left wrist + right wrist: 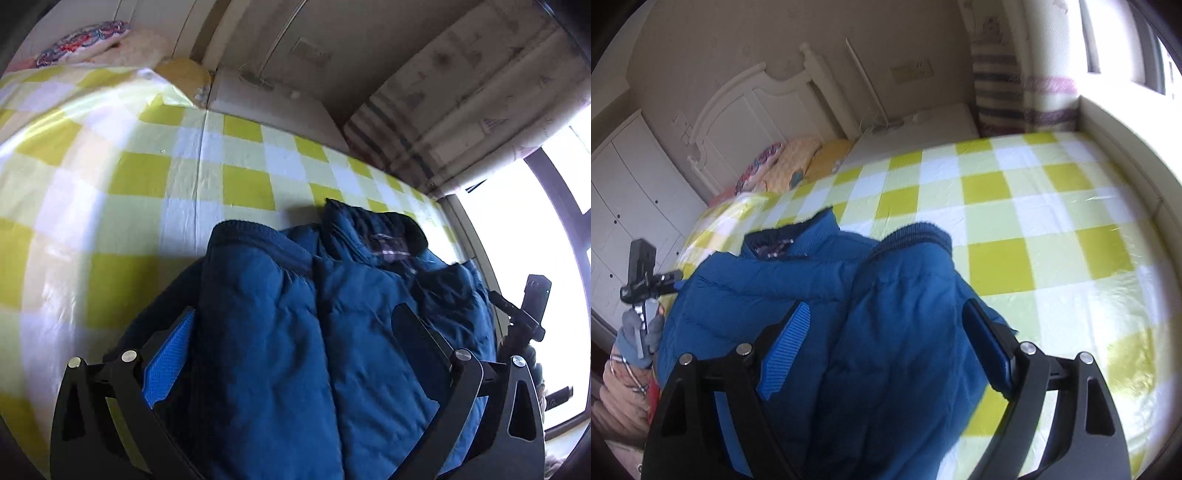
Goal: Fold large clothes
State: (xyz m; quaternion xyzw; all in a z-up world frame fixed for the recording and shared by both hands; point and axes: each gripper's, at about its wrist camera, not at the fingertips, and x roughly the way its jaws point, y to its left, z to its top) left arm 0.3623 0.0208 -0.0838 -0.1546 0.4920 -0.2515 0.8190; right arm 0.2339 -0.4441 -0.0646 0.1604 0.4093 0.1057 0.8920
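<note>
Lying bunched on the yellow-and-white checked bedsheet (1015,192), the blue padded jacket (280,332) has its ribbed cuff and dark collar turned toward the headboard (746,110). Spread wide above it, the left gripper (295,328) straddles the quilted fabric without pinching it. The right gripper (886,332) is likewise parted (its blue pads clear of the cloth), with jacket folds between the fingers. Pillows (783,162) sit near the headboard, striped curtains (1015,92) by the window.
</note>
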